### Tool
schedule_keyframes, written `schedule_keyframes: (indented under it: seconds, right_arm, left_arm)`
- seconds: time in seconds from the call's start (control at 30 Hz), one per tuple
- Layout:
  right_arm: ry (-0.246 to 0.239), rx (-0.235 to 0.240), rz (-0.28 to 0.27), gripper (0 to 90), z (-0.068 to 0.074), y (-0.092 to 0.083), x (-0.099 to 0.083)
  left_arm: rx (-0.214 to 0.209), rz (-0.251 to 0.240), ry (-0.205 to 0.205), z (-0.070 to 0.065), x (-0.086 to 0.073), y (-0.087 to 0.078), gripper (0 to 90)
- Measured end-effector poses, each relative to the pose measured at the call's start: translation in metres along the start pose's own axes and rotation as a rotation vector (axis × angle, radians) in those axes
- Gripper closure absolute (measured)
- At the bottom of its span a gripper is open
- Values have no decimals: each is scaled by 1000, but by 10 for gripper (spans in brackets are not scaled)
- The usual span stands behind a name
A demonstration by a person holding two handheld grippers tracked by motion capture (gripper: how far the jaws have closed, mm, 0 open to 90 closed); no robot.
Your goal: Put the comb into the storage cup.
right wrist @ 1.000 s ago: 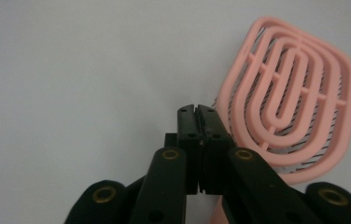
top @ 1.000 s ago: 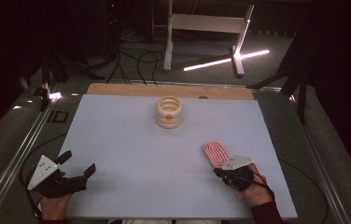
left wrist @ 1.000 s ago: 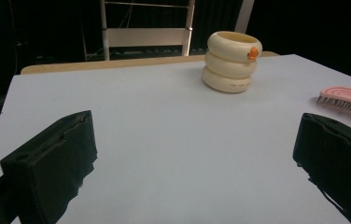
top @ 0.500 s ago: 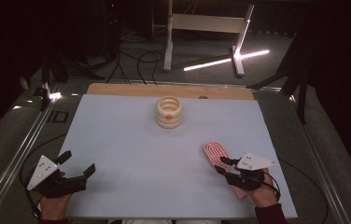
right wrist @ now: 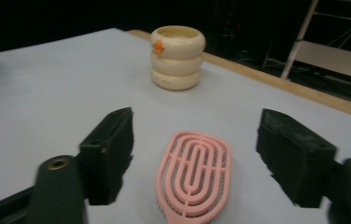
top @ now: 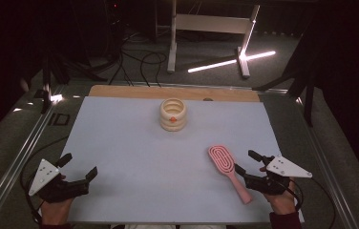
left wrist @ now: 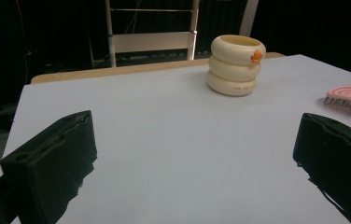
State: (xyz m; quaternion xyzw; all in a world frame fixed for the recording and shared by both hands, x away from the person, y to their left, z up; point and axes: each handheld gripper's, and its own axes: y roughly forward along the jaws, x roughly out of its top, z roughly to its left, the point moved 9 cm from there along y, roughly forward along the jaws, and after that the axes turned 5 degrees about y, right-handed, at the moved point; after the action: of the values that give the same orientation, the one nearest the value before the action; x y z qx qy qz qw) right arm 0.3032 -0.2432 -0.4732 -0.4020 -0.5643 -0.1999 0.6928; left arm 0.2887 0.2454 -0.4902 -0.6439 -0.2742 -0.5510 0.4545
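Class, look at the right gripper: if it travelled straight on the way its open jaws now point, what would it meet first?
Probably the pink plastic hairbrush, lying on the table between the right gripper's open jaws, which have just been opening. Beyond it stands the cream ringed cup.

A pink hairbrush (top: 228, 171) lies flat on the white desk (top: 134, 143) in the lower right of the high view, bristles down. Its oval, slotted head points toward the upper left and its slim handle runs toward the lower right. In the right gripper view the head (right wrist: 194, 175) fills the lower centre, its concentric loops showing.
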Motion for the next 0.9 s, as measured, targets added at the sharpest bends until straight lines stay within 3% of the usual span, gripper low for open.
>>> schedule_keyframes:
  seconds: [0.13, 0.37, 0.7, 0.9]
  right_arm:
    - [33, -60, -37, 133, -7, -3, 0]
    - [73, -138, -69, 99, -20, -13, -2]
    - [78, -141, -60, 115, -21, -15, -7]
    - [73, -181, -42, 100, -25, -15, -11]
  left_arm:
    - [3, -11, 1, 0, 2, -1, 0]
    - [-5, -18, 8, -1, 6, 4, 0]
    - [-10, -17, 16, -2, 5, 7, 0]
    - [-6, -10, 18, -3, 2, 7, 0]
